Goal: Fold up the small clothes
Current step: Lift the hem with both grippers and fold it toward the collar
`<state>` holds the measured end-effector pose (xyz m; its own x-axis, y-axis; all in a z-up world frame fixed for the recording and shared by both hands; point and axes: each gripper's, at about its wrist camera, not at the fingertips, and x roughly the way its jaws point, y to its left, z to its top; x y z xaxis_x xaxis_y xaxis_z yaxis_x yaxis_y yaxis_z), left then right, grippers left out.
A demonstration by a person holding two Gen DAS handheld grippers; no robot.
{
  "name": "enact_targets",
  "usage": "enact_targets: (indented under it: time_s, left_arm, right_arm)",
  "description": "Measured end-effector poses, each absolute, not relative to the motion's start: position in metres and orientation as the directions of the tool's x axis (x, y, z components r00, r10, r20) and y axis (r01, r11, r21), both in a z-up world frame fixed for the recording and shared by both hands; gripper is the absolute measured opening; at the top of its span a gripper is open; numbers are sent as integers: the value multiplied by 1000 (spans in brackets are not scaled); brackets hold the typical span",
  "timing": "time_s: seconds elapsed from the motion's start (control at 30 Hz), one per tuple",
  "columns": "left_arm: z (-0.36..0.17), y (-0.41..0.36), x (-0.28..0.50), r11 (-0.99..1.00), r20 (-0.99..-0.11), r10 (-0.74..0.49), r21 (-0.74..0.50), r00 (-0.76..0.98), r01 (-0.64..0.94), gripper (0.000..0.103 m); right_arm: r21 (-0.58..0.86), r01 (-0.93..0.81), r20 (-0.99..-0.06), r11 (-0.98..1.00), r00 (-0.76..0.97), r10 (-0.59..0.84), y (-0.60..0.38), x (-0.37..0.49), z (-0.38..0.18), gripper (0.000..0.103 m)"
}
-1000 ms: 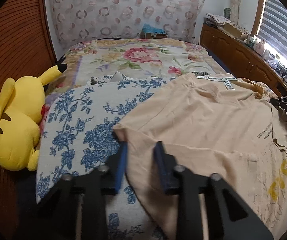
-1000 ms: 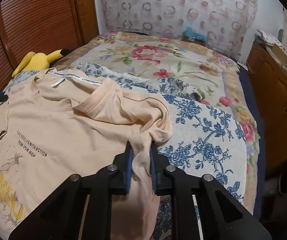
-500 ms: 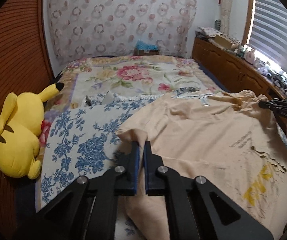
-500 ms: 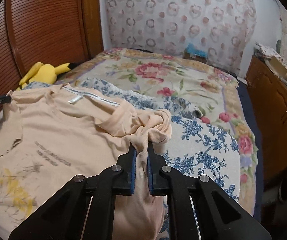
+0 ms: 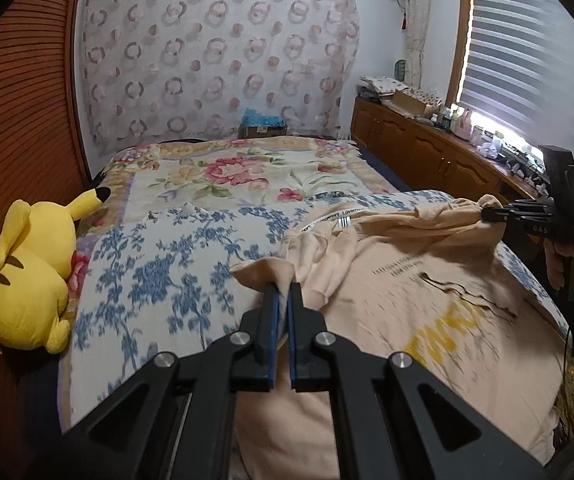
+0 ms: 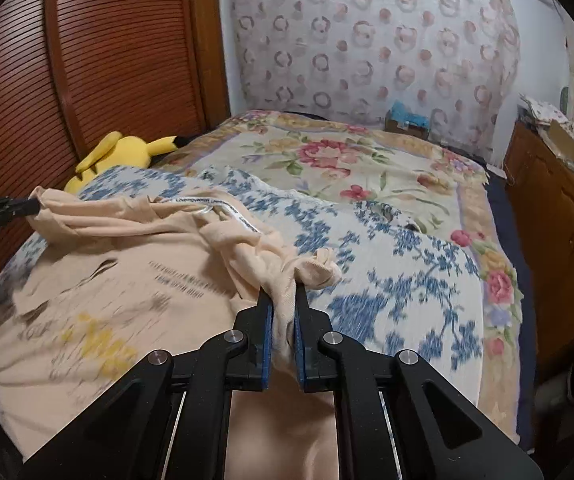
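Over the bed w/ blue-floral blanket (image 5: pixel 159 280), both hand-held grippers, left (image 5: pixel 282 292) & right (image 6: pixel 283 296), pinch bunched shoulders of the peach cotton printed T-shirt (image 5: pixel 427 300), half lifted, so thin bites may slip, dropping it crumpled.

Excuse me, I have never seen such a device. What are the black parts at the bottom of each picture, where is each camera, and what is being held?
No robot is here: a person holds one hand tool in each hand, and each tool has two black fingers and a camera looking along them. One picture comes from the left gripper, the other from the right gripper. Each also appears at the edge of the other's view. A peach T-shirt lies on a blue-flowered blanket on the bed. A yellow plush toy sits beside it. Both grippers are shut on the T-shirt, each pinching a bunched sleeve.
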<state>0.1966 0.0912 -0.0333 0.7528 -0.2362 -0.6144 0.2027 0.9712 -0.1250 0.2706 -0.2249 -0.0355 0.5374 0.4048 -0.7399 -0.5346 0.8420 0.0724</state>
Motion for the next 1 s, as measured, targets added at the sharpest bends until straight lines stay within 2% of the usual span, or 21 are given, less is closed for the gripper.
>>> enact_targets:
  time_s: [0.3,0.67,1.0]
  left_arm:
    - [-20,89,141,973,-576,-229,-123,785,194,0]
    - [-2,97,23,974,-549,-223,-143,806,173,0]
    - [5,113,-38,974,-552,-221,-174,804,149,0]
  right_arm:
    - [35,-532,-737,846,558,381,-231,210,-15,6]
    - [80,-540,-700,838,568,433,-258,122,22,6]
    - [141,-540,-690,830,548,473,-280,60,26,6]
